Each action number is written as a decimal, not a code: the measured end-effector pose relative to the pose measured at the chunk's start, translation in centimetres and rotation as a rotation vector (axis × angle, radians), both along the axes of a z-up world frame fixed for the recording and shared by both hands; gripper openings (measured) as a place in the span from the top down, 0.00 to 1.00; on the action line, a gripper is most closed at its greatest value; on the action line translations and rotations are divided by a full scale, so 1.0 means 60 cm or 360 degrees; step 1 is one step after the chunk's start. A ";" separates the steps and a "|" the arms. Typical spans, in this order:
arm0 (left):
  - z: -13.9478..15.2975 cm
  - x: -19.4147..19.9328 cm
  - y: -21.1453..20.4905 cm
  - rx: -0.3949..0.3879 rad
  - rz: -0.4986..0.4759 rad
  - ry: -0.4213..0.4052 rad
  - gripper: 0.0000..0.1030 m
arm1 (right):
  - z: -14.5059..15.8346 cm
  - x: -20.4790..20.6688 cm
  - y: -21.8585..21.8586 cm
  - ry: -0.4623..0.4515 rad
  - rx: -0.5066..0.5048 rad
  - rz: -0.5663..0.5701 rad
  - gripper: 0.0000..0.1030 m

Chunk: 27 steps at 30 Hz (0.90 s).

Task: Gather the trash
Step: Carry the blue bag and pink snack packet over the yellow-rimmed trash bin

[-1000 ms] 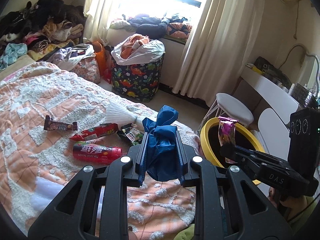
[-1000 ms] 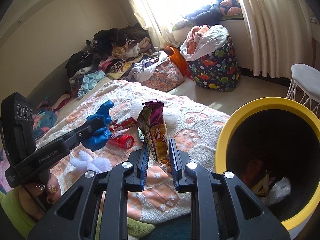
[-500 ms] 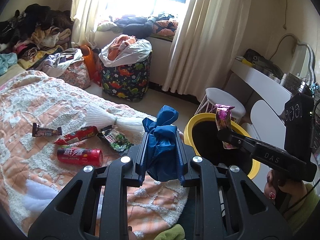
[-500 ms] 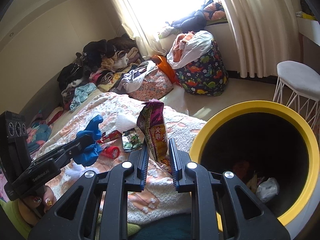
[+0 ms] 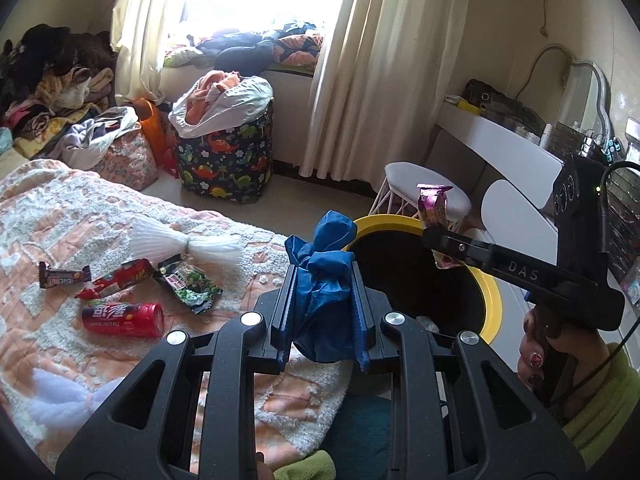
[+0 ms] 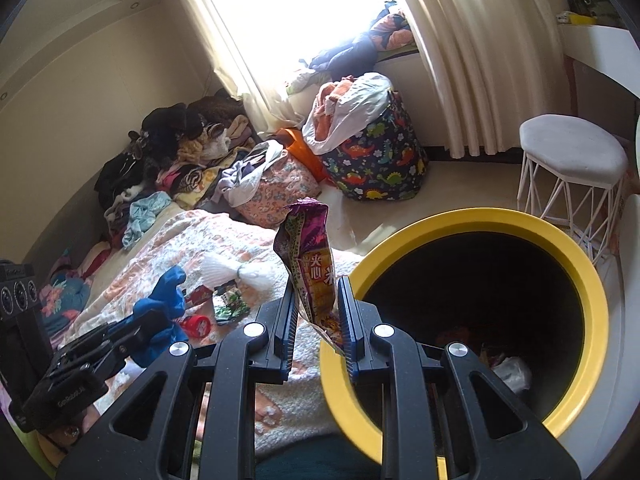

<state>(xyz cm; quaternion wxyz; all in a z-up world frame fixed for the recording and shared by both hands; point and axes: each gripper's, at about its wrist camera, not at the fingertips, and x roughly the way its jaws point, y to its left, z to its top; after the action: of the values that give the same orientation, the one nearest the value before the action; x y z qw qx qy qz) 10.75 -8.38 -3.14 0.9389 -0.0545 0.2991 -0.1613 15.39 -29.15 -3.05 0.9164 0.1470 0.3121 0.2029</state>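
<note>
A cluttered, sunlit bedroom: on the peach bedspread (image 5: pixel 60 216) at left, a red can (image 5: pixel 122 320) and snack wrappers (image 5: pixel 188 282) lie waiting (trash not yet gathered). The left gripper (image 5: pixel 322 312) clamps a knotted blue bag (image 5: pixel 322 296). Rightward, the right gripper (image 6: pixel 318 324) pinches a purple wrapper (image 6: pixel 310 256) beside the yellow-rimmed bin (image 6: pixel 592 292), seemingly for dropping.

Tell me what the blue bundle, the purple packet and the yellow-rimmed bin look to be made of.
Blue bundle: thin, soft plastic film by the look, knotted and crumpled, slight sheen; possibly a glove or bag.
Purple packet: printed glossy plastic or foil film, creased, with a crimped top edge.
Yellow-rimmed bin: probably rigid moulded plastic, with a smooth yellow rim and a dark inside.
</note>
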 end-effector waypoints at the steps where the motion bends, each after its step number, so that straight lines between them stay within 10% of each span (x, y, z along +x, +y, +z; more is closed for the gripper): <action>1: -0.001 0.000 -0.006 0.0004 -0.0013 0.0001 0.83 | -0.001 -0.001 -0.004 0.0000 0.0002 -0.0012 0.82; 27: -0.038 0.014 -0.108 0.0080 -0.0272 0.0040 0.83 | -0.034 0.007 -0.110 0.0070 0.0057 -0.0316 0.82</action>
<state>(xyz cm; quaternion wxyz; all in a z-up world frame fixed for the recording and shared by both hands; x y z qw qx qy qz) 11.61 -14.83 -5.43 0.9190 -0.0073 0.3183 -0.2327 15.78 -35.78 -5.08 0.9221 0.1980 0.3124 0.1134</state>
